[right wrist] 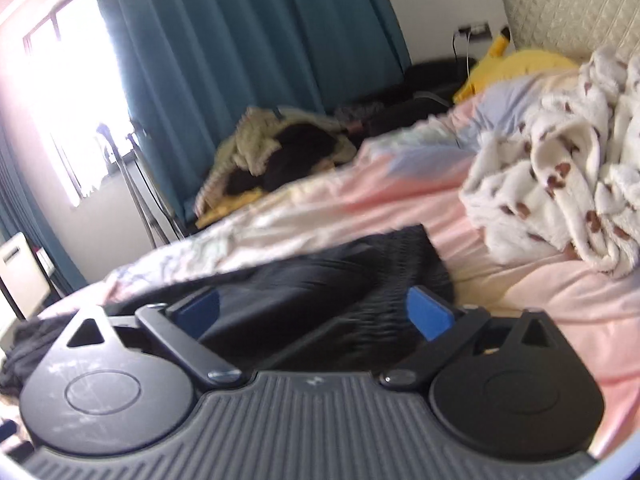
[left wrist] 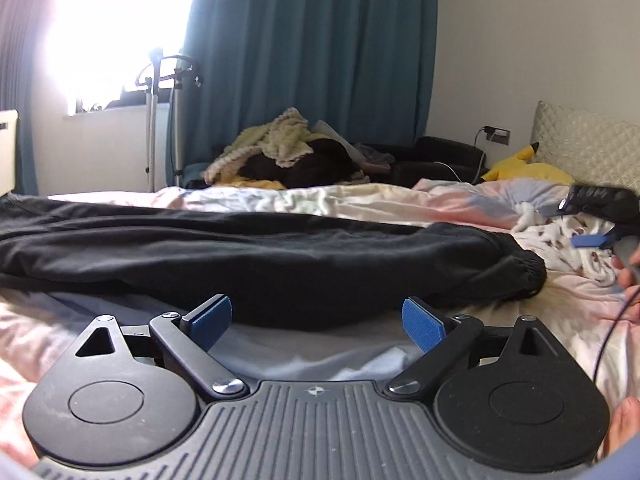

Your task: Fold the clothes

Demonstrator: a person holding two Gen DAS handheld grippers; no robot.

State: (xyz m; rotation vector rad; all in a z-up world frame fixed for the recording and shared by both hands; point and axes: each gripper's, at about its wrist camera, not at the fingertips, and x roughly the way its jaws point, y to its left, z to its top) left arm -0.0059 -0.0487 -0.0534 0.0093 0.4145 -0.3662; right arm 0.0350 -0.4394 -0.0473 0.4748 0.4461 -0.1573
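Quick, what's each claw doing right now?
Left claw: open, empty, at the black pants.
Right claw: open, over the pants, gripping nothing.

Both wrist views sit low over the bed (left wrist: 420, 200), close, facing the blue curtain (right wrist: 240, 60); both share the black garment (left wrist: 260, 256).

Left hand-held gripper (left wrist: 318, 322) sits low over the bed (left wrist: 540, 304), blue pads spread wide with nothing between them. Just ahead lie black trousers (left wrist: 256, 256), stretched flat across the pastel sheet. Far right, the right hand-held gripper (left wrist: 576, 220) hovers by a spotted white fleece (left wrist: 568, 240).
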